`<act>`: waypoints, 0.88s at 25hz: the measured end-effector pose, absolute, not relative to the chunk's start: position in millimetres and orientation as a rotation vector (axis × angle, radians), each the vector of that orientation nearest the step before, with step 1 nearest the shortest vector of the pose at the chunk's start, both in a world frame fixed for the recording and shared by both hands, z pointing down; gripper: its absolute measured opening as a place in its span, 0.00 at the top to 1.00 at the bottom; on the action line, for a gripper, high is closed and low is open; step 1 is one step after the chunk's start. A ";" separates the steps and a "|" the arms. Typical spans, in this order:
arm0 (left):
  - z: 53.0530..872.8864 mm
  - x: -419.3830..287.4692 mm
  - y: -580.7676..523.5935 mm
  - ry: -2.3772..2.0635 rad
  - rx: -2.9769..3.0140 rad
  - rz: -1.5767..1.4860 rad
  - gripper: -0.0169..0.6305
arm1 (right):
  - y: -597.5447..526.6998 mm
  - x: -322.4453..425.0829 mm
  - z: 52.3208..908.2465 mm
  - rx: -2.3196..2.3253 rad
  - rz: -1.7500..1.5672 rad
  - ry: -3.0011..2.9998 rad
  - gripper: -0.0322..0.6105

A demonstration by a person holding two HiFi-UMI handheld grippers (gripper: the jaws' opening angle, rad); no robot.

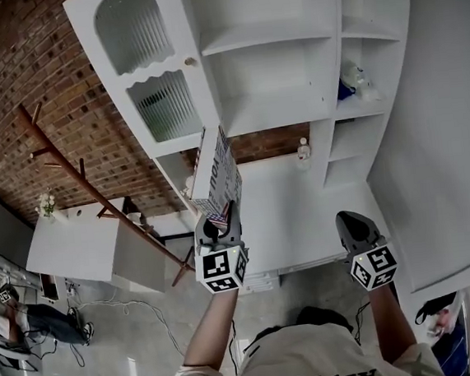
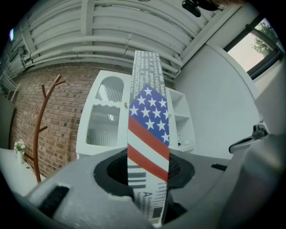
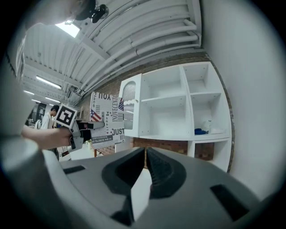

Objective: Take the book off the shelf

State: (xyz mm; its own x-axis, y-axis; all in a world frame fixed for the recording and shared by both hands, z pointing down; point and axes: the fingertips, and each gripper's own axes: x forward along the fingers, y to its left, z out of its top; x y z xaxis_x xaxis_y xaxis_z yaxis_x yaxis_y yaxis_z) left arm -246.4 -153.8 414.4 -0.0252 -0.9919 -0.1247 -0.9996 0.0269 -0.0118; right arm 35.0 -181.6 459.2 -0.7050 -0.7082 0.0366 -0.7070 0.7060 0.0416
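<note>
Red, white and blue flag print is showing on the cover of the book point(image 2: 148, 134), which is standing upright out of the left hand-held gripper point(image 1: 218, 219). The two jaws are pinching the book's lower end, one on each cover, so in the left gripper view the volume is rising edge-on straight up from between the pads. In the head view it is tilting slightly and hanging in the air in front of the white shelf point(image 1: 288, 54), clear of every compartment and touching none of them. It is overlapping the unit's lower left part, just below the open cabinet door point(image 1: 145, 68) with ribbed glass.

The right hand-held gripper point(image 1: 347, 216) is hovering to the right, well apart from the book. Its jaws are pressed together with nothing between them, and it is pointing toward the open compartments. From the right gripper view, the book's broad printed cover is facing the camera, with the left hand-held gripper clamping it from below.

A blue item point(image 1: 345, 90) is lying in a right-hand compartment. A brick wall point(image 1: 26, 79) is running behind the shelf, and a wooden coat rack point(image 1: 76, 173) is leaning against it.
</note>
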 end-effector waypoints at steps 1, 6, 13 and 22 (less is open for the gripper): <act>418.5 -245.3 -147.2 2.189 -2.114 0.110 0.72 | -177.5 37.7 459.1 1.182 -0.040 -2.862 0.90; 437.4 -232.1 -118.6 2.256 -2.046 0.073 0.72 | -172.9 66.3 454.9 1.174 -0.062 -2.883 0.90; 456.4 -198.5 -81.9 2.338 -1.976 0.086 0.72 | -172.6 117.5 461.9 1.160 -0.077 -2.876 0.90; 474.4 -162.4 -35.6 2.393 -1.922 0.071 0.72 | -159.6 158.6 480.0 1.142 -0.056 -2.879 0.90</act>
State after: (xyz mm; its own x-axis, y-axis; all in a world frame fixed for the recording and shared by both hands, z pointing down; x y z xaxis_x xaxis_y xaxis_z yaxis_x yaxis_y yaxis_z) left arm -162.4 -35.6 474.4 -0.2145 -0.9731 -0.0846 -0.9764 0.2160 -0.0090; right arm 158.6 -159.6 480.0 -0.7272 -0.6859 0.0272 -0.6843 0.7275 0.0494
